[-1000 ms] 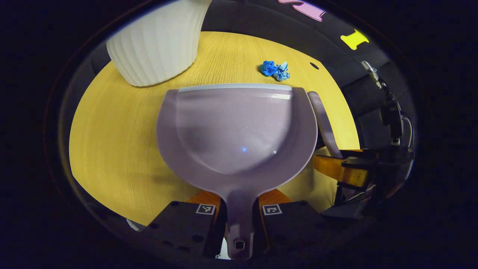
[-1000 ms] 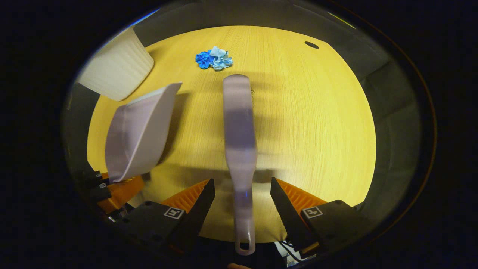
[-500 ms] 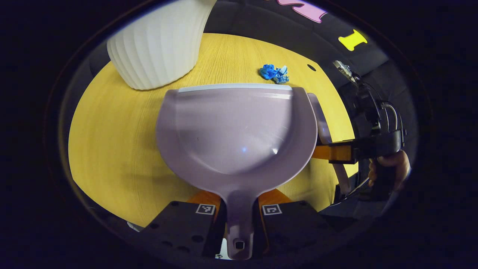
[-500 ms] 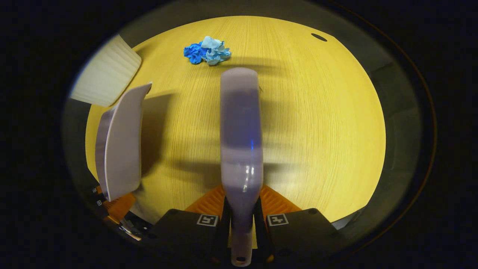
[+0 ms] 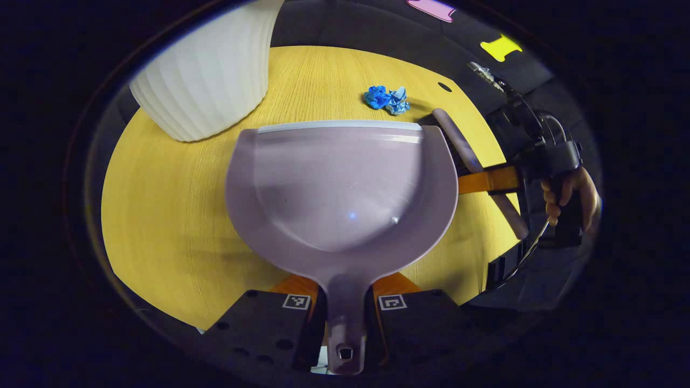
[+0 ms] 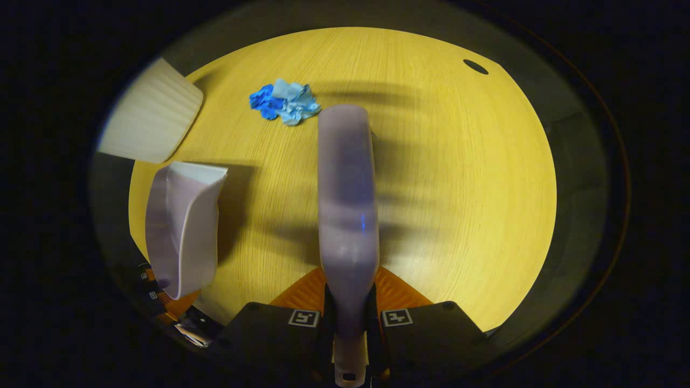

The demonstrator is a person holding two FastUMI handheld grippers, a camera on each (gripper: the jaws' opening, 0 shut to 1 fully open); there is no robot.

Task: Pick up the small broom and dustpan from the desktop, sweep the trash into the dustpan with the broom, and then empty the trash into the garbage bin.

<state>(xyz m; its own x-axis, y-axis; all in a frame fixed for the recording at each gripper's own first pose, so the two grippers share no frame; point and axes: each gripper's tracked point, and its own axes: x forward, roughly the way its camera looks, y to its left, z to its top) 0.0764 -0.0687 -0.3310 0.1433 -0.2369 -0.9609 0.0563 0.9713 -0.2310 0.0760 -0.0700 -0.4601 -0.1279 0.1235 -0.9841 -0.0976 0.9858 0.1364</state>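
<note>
My left gripper (image 5: 345, 293) is shut on the handle of the pale lilac dustpan (image 5: 339, 188), held above the yellow wooden table (image 5: 161, 194). My right gripper (image 6: 349, 302) is shut on the handle of the matching small broom (image 6: 346, 194), lifted over the table (image 6: 458, 178). The trash, a crumpled blue wad (image 5: 386, 99), lies beyond the pan's front lip; in the right gripper view the blue wad (image 6: 284, 101) sits left of the broom's far end. The dustpan (image 6: 183, 226) shows edge-on at the left there. The right gripper (image 5: 488, 180) with the broom (image 5: 474, 161) shows right of the pan.
A white ribbed garbage bin (image 5: 207, 75) stands at the table's far left, and the bin (image 6: 151, 119) appears left of the wad in the right gripper view. A dark hole (image 6: 476, 66) marks the far right of the tabletop. A hand (image 5: 568, 194) holds the right gripper's grip.
The right gripper closed on the broom handle and lifted it, tilting it up off the table. The dustpan stays held; the view shifted slightly.
</note>
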